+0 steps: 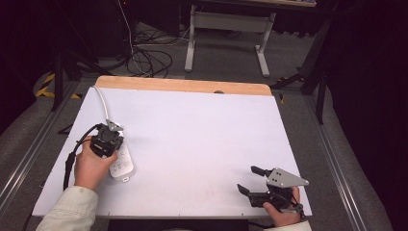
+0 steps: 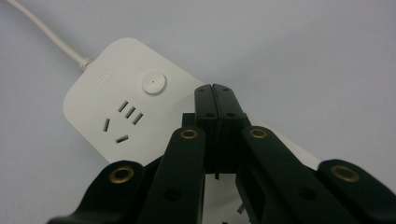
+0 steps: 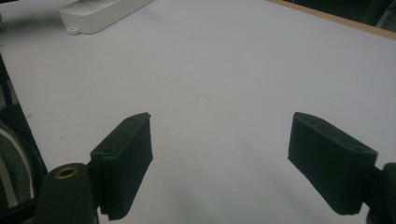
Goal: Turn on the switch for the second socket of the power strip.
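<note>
On my white table (image 1: pixel 202 144), the power strip (image 1: pixel 122 163) lies at nine o'clock with my left gripper (image 2: pixel 215 93) poised over it, jaws pressed together on nothing, while my right gripper (image 1: pixel 250 179) sits at five o'clock, jaws spread wide and empty, well apart from the strip.

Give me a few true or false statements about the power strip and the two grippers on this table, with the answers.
1. The left gripper has its jaws pressed together above the power strip. True.
2. The right gripper is shut. False: its jaws stand wide apart with nothing between them.
3. The power strip's cord runs toward the far edge of the table. True.
4. A plug sits in the strip's socket. False: the visible socket is empty.
</note>
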